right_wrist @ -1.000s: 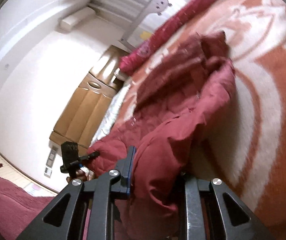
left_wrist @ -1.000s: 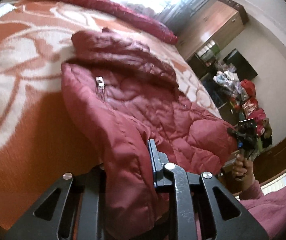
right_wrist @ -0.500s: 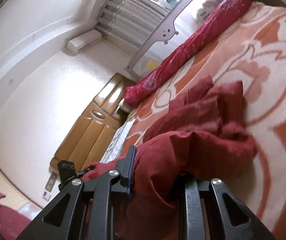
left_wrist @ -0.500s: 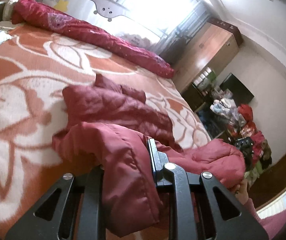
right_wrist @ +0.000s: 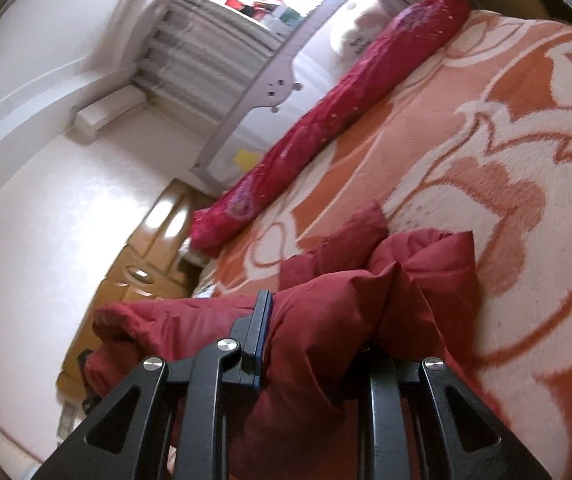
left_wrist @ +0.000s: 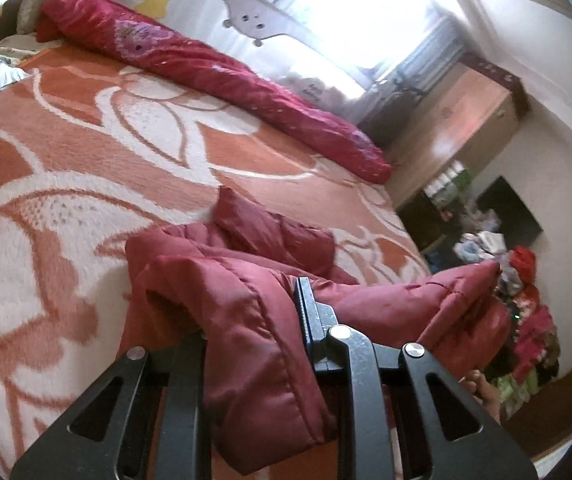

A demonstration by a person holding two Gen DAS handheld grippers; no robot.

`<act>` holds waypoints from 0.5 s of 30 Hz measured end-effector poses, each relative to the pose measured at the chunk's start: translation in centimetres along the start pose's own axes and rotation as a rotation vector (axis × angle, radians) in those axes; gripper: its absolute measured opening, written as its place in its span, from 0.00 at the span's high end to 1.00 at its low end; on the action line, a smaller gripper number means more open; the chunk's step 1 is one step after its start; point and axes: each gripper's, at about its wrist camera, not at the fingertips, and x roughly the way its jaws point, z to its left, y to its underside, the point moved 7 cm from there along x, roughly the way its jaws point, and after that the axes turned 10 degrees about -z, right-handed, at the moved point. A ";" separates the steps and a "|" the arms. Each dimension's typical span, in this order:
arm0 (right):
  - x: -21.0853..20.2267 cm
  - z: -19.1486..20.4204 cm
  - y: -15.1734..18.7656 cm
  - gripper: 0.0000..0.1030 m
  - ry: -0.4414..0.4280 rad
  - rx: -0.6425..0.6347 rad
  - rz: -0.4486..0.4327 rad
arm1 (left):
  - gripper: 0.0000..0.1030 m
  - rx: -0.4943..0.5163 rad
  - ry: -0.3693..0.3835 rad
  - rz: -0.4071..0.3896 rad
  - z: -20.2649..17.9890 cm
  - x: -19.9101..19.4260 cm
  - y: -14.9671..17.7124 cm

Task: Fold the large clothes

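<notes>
We found the left gripper (left_wrist: 259,344) at the bottom centre of its view, its jaws nearly closed and clamped on a thick fold of the dark red quilted jacket (left_wrist: 245,320). The padded cloth filled the narrow gap between the two black fingers and spilled down below them. From that grip the jacket ran up and to the right, lifted in a ridge toward the right of the frame, while its far part lay bunched on the orange and white floral blanket (left_wrist: 105,160) in the middle of the picture.

In the right wrist view the right gripper (right_wrist: 314,344) sat at the bottom centre, likewise almost shut and pinching another fold of the jacket (right_wrist: 326,312). The cloth bulged out between and under its fingers, stretched to the lower left, and piled up on the blanket (right_wrist: 526,160) just right of centre.

A long red bolster (left_wrist: 213,68) lay across the upper part of the left view, along the far edge of the bed, below a grey bed rail (left_wrist: 253,20). At the right edge we saw a wooden cabinet (left_wrist: 458,120) and a heap of coloured clothes (left_wrist: 526,340) at the lower right.
</notes>
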 end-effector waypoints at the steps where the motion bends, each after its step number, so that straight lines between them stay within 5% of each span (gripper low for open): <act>1: 0.8 -0.5 -0.2 0.80 0.015 0.005 0.000 | 0.83 -0.002 -0.020 0.005 0.5 1.1 -0.3; 15: 8.6 -7.1 -1.2 0.80 0.183 0.083 0.004 | 0.82 -0.038 -0.126 0.055 4.4 9.2 -0.9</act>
